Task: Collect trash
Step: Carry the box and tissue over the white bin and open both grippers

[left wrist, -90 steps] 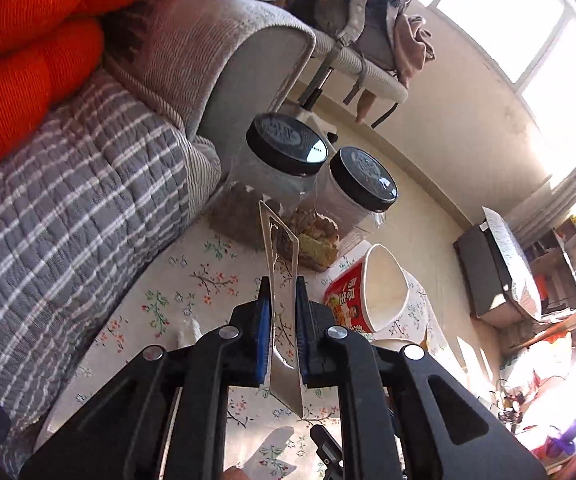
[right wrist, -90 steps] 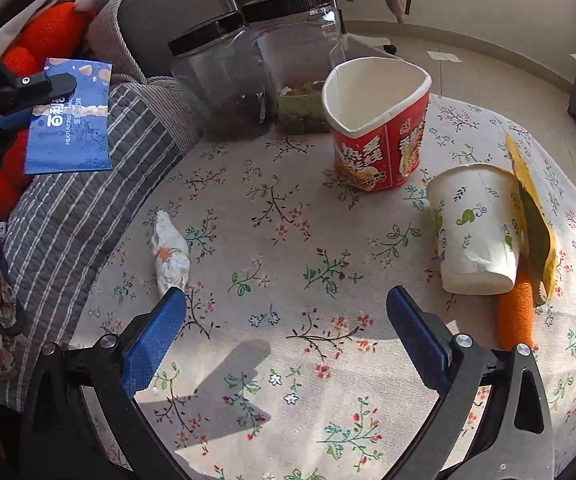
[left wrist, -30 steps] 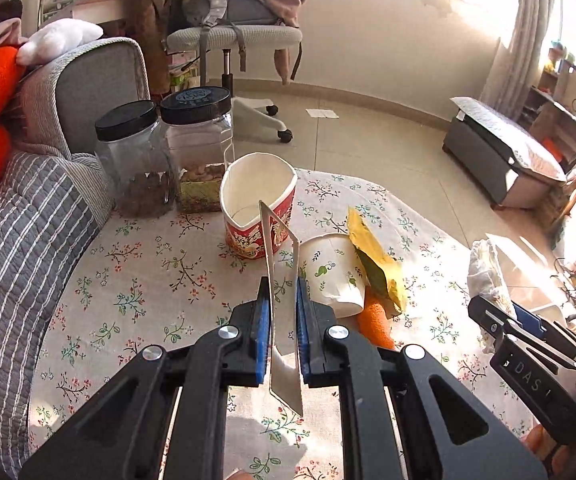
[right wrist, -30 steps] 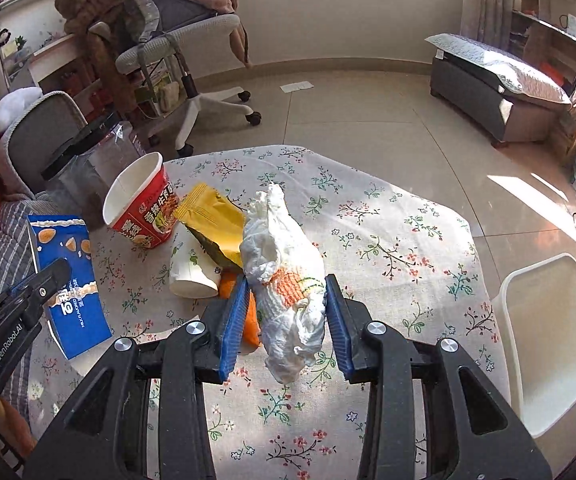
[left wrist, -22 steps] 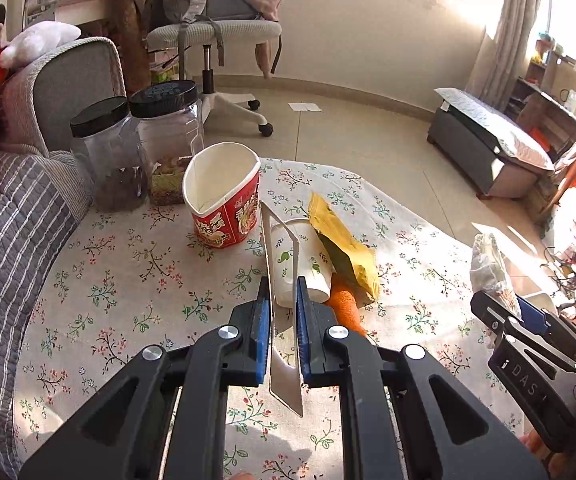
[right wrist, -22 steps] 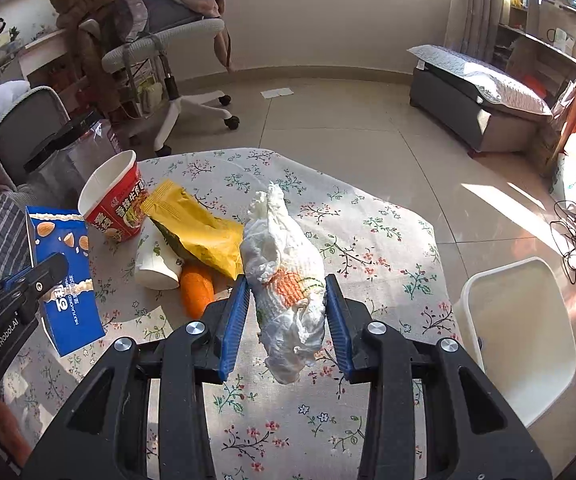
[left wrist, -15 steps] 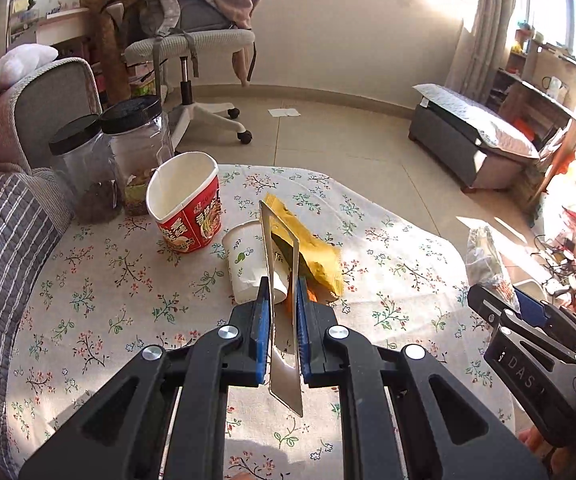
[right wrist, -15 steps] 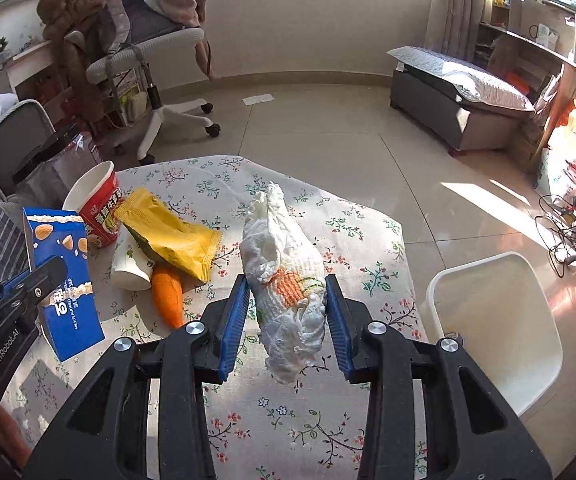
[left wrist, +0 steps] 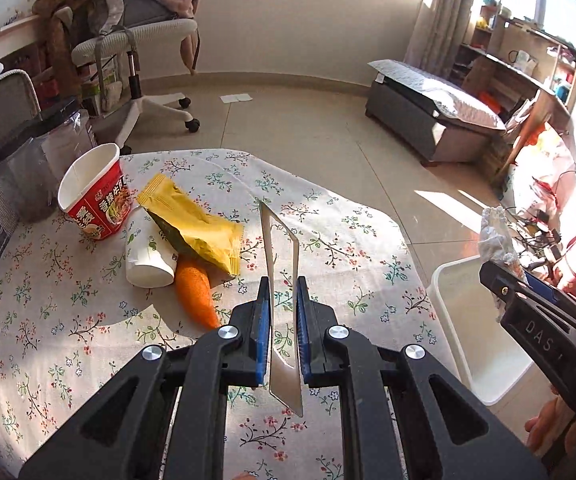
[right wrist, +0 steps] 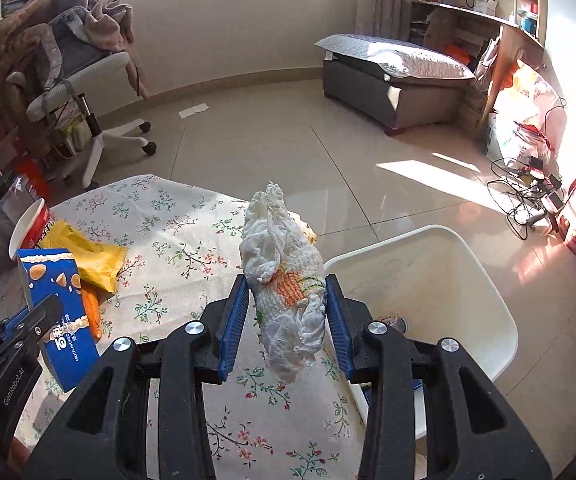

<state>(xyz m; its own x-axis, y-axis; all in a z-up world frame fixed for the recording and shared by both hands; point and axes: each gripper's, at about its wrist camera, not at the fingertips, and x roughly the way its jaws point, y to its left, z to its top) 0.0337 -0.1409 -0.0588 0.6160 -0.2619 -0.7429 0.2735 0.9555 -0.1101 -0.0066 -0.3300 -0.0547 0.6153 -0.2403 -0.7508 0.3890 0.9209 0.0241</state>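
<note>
My left gripper (left wrist: 281,312) is shut on a flat blue snack box (left wrist: 281,280), seen edge-on here and as a blue almond box in the right wrist view (right wrist: 57,308). My right gripper (right wrist: 285,304) is shut on a crumpled white tissue wad (right wrist: 285,276), held above the table's right edge beside the white bin (right wrist: 432,280). The bin (left wrist: 472,344) stands on the floor right of the table. A yellow chip bag (left wrist: 195,228), a tipped paper cup (left wrist: 151,256), a carrot (left wrist: 195,296) and a red noodle cup (left wrist: 95,196) lie on the floral tablecloth (left wrist: 328,240).
Two black-lidded jars (left wrist: 39,160) stand at the table's far left by a striped sofa. An office chair (left wrist: 135,52) and a grey bench (left wrist: 428,120) stand on the tiled floor. Cables and bags (right wrist: 528,184) lie by the right wall.
Both grippers have swung right, from the sofa side across the table toward the bin. The right gripper was open and empty three seconds ago and now holds the tissue wad.
</note>
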